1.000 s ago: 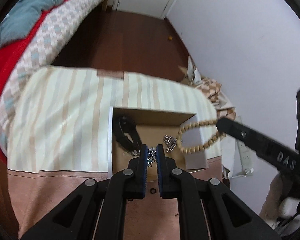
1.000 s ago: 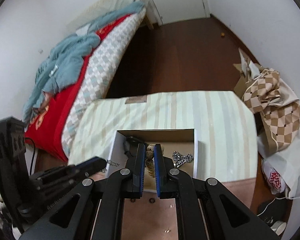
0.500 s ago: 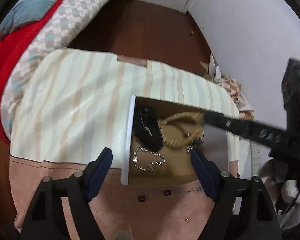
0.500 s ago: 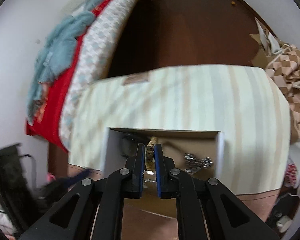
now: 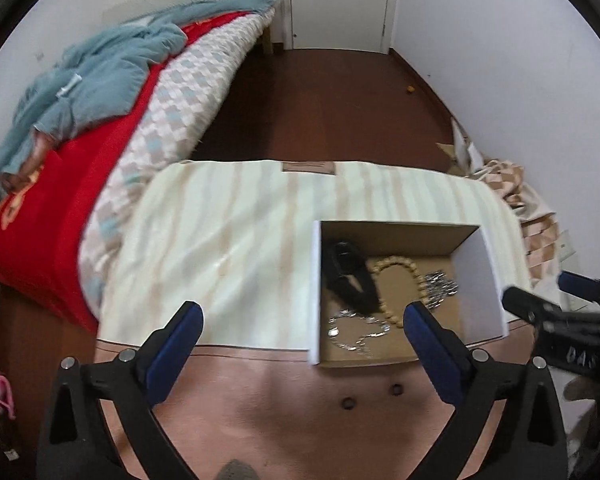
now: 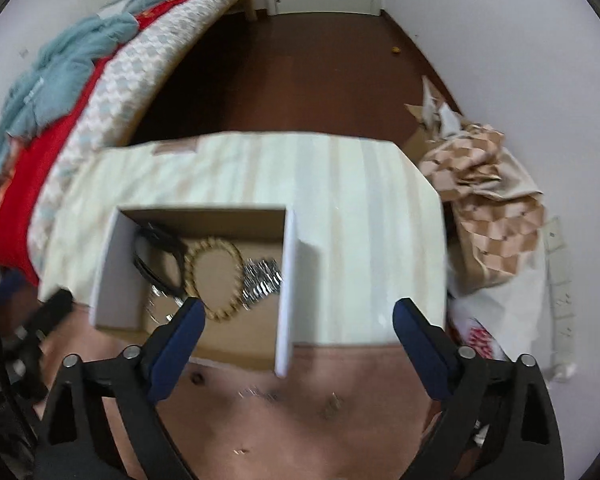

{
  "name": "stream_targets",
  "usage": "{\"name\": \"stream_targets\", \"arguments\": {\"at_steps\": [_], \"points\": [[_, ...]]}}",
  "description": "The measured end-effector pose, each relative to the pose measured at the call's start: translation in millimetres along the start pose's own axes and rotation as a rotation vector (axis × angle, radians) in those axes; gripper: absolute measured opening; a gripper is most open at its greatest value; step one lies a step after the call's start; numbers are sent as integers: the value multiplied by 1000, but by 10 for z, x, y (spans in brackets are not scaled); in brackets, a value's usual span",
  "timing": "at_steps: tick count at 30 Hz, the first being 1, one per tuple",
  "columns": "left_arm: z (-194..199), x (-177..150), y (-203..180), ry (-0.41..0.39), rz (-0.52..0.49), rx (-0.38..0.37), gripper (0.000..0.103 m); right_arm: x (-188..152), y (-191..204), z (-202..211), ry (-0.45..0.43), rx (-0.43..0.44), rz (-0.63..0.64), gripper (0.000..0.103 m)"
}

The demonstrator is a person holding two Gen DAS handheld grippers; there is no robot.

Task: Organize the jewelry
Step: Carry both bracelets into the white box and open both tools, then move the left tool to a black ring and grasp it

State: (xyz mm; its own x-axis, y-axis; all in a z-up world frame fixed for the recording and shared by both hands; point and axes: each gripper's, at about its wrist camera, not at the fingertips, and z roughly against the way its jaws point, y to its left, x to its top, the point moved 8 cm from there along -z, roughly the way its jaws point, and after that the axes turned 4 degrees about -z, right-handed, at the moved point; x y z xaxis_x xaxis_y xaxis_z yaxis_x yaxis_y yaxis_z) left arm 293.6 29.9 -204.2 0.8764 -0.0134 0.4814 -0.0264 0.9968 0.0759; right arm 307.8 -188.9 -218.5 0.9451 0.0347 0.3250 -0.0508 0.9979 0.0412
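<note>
An open cardboard box (image 5: 482,280) (image 6: 286,280) sits on the striped cloth at the table's front. Inside lie a black strap (image 5: 350,280) (image 6: 160,256), a wooden bead bracelet (image 5: 396,276) (image 6: 214,276), a silver chain (image 5: 356,332) and a silver watch band (image 5: 440,284) (image 6: 262,278). My left gripper (image 5: 302,312) is open and empty, held above the box's left wall. My right gripper (image 6: 296,310) is open and empty above the box's right wall. It also shows at the right edge of the left wrist view (image 5: 548,312).
Small dark rings (image 5: 348,403) and tiny metal pieces (image 6: 256,392) lie on the pink table edge in front of the box. A bed with a red and teal cover (image 5: 100,92) stands to the left. Checked cloth and bags (image 6: 488,200) are piled right. Brown floor lies beyond.
Both grippers have opened and pulled back. The left let the silver chain go and the right let the bead bracelet go; both now lie in the box.
</note>
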Motion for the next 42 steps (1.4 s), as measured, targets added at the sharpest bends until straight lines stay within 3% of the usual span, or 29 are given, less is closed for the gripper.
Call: {"name": "stream_targets", "arguments": {"at_steps": [3,9,18,31,38,42], "points": [[1,-65,37,8,-15,21,102,-126,5,53,-21,-45,11,103],[178,-127,109,-13,-5,42,102,-235,84,300,-78,-69,4,103],[753,-223,239,-125,11,93,102,-381,208,861,-177,-57,-8,103],[1433,-465,269,-203,21,71,102,-723,307,1616,-289,-37,-20,103],[1566,-540,275,-220,29,68,102,-855,278,1865,-324,-14,-36,103],[1429,-663,305,-206,26,101,102,-995,164,1731,-305,3,-60,103]]}}
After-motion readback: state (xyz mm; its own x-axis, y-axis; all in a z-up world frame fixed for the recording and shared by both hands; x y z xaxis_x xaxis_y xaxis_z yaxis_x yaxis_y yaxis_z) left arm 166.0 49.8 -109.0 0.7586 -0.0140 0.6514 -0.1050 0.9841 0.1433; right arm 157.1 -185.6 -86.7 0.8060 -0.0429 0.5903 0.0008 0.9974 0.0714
